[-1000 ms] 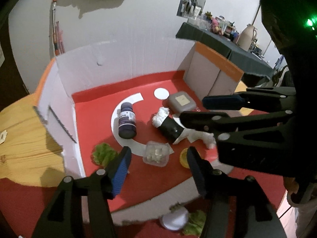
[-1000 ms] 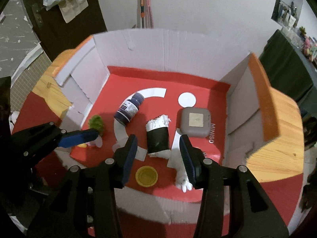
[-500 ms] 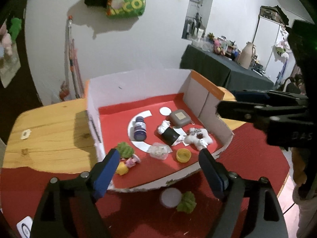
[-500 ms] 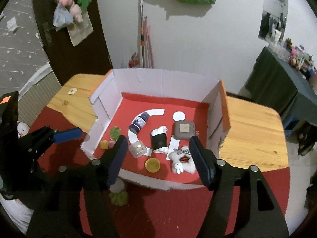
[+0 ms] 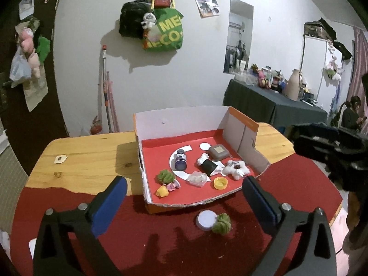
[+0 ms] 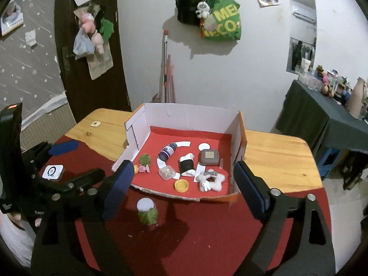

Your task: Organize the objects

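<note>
An open cardboard box (image 5: 179, 120) with a red floor stands on the table. In it lie a dark bottle (image 5: 180, 161), a grey square case (image 5: 218, 152), a black roll (image 5: 208, 165), a white plush (image 5: 235, 170), a yellow cap (image 5: 220, 182), a clear tub (image 5: 197, 178) and a green ball (image 5: 165, 176). Outside, at its front, are a white lid (image 5: 206, 219) and a second green ball (image 5: 222, 223). My left gripper (image 5: 184, 185) and right gripper (image 6: 182, 172) hover before the box. Their jaws are opening, with nothing between them.
Red cloth (image 6: 207, 234) covers the near half of the wooden table (image 5: 92, 156). A small white device (image 6: 53, 172) lies on the cloth at the left, under my left gripper (image 6: 78, 161). A person (image 5: 352, 117) sits far right beside a cluttered dark table (image 5: 264, 103).
Both grippers have pulled back and up out of the box, and their jaws have spread wider. The white plush now lies free on the box floor.
</note>
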